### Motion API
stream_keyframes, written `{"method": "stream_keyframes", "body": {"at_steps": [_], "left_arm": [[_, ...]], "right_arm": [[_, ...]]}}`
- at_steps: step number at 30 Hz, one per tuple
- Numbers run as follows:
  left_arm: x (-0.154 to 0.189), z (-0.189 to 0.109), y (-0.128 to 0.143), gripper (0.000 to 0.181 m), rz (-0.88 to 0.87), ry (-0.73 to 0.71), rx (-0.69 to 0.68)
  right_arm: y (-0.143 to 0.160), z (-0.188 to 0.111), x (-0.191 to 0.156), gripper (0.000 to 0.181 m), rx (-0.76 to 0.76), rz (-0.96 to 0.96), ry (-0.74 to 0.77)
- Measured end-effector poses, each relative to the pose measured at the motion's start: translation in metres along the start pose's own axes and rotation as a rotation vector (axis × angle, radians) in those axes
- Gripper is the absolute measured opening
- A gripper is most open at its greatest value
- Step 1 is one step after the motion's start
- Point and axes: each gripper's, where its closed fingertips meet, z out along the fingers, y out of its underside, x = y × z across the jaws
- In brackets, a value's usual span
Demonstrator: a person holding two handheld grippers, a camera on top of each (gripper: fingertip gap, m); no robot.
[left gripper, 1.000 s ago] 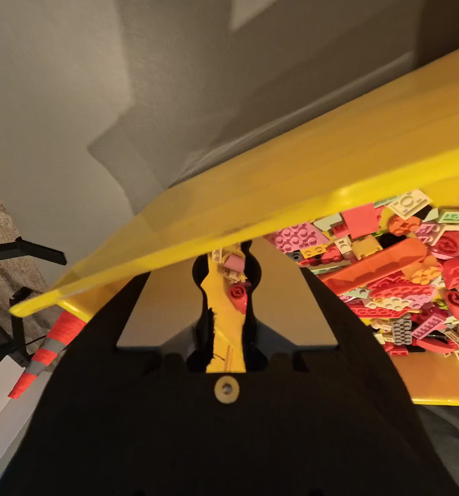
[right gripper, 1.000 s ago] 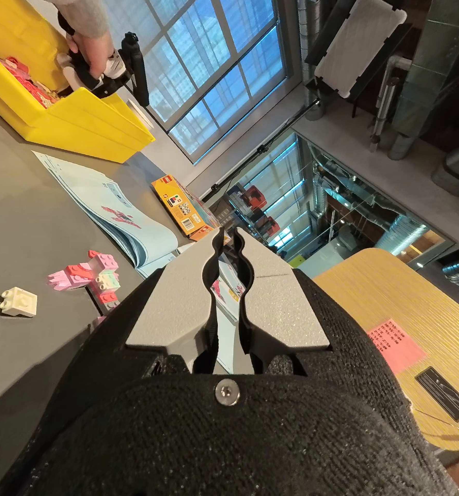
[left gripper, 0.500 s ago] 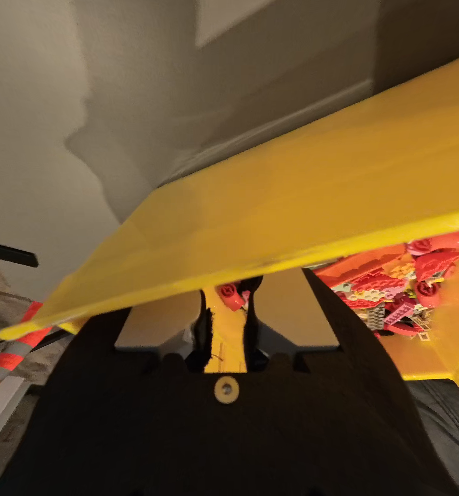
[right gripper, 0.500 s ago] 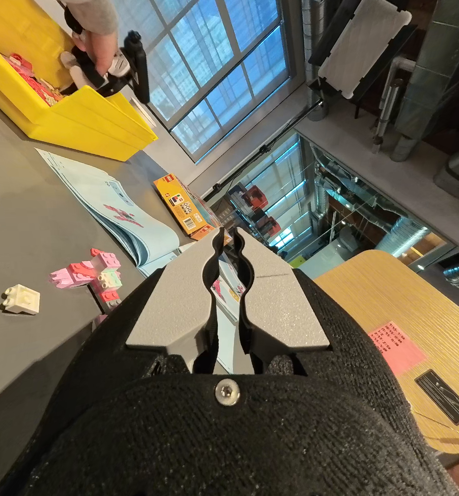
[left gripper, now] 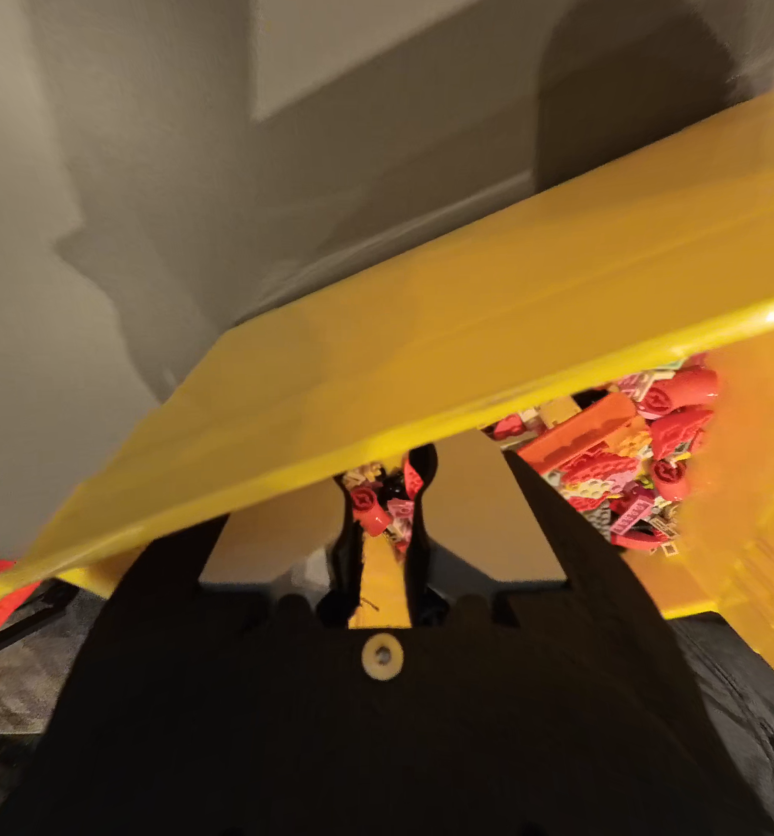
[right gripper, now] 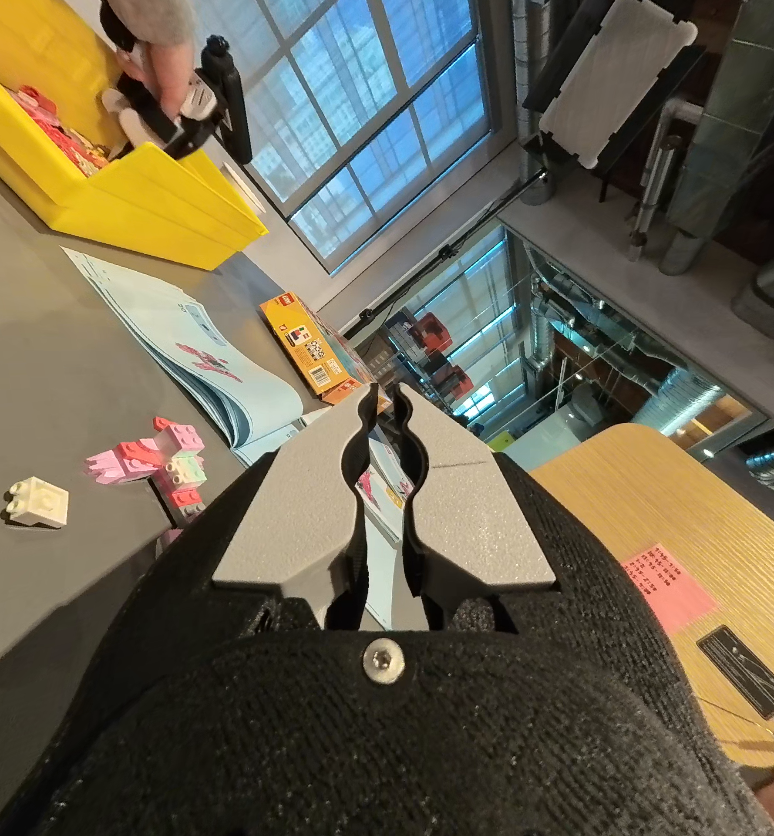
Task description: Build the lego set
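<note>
The right gripper (right gripper: 384, 398) hangs over the grey counter (right gripper: 37, 353), jaws nearly together with only a thin gap and nothing between them. At about nine o'clock from it lies a loose white brick (right gripper: 38, 502), and just past that the half-built pink and red model (right gripper: 159, 461); both look light, hard and smooth, so they would likely skid or tip unless taken squarely across flat side walls, and the model may well come apart if pinched at its thin pink end. Its lower part is cut off behind the gripper. Farther off at ten o'clock lies the open booklet (right gripper: 186, 334), then the orange box (right gripper: 313, 353), then the yellow bin (right gripper: 150, 199). The left gripper (left gripper: 383, 488) reaches into that bin (left gripper: 466, 344), its jaws slightly apart; the rim hides its tips, so whether they touch the small red piece (left gripper: 369, 509) seen between them is unclear. The brick pile (left gripper: 611, 457) is blurred and half hidden.
</note>
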Motion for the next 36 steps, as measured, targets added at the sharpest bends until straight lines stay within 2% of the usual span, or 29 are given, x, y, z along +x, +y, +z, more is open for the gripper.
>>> {"method": "stream_keyframes", "body": {"at_steps": [1, 7, 13, 15, 17, 20, 23, 25, 27, 30, 32, 34, 36], "left_arm": [[0.000, 0.000, 0.000, 0.014, 0.010, -0.005, 0.005], [-0.003, 0.002, 0.013, 0.015, 0.120, -0.084, -0.034], [-0.003, 0.003, 0.014, 0.015, 0.191, -0.139, -0.010], [0.004, 0.002, 0.013, 0.015, 0.201, -0.110, 0.021], [0.010, -0.010, 0.009, 0.015, 0.206, -0.107, 0.098], [0.035, -0.058, -0.002, 0.014, 0.224, -0.045, 0.372], [0.089, -0.116, 0.017, 0.014, 0.302, 0.052, 0.665], [0.147, -0.144, 0.046, 0.015, 0.439, 0.129, 0.812], [0.221, -0.156, 0.081, 0.015, 0.620, 0.222, 0.933], [0.329, -0.118, 0.142, 0.015, 0.933, 0.337, 0.871], [0.390, -0.082, 0.179, 0.015, 1.096, 0.424, 0.738], [0.440, -0.054, 0.203, 0.015, 1.212, 0.473, 0.629], [0.474, -0.029, 0.216, 0.015, 1.316, 0.433, 0.511]], "right_arm": [[0.000, 0.000, 0.000, 0.004, 0.000, 0.000, -0.001], [-0.001, 0.001, -0.002, 0.004, 0.001, -0.003, -0.009], [0.000, 0.001, -0.001, 0.004, 0.003, 0.003, -0.003], [0.001, 0.001, 0.001, 0.004, 0.000, 0.014, 0.007], [0.004, 0.000, 0.006, 0.004, -0.009, 0.031, 0.022], [0.013, -0.003, 0.020, 0.004, -0.041, 0.030, 0.068], [0.027, -0.010, 0.039, 0.005, -0.091, 0.021, 0.123], [0.036, -0.018, 0.050, 0.005, -0.108, 0.045, 0.150], [0.051, -0.027, 0.058, 0.005, -0.129, 0.091, 0.158], [0.076, -0.036, 0.065, 0.005, -0.172, 0.153, 0.171], [0.091, -0.038, 0.071, 0.005, -0.201, 0.204, 0.192], [0.099, -0.041, 0.079, 0.005, -0.212, 0.252, 0.229], [0.107, -0.047, 0.089, 0.005, -0.230, 0.254, 0.282]]}}
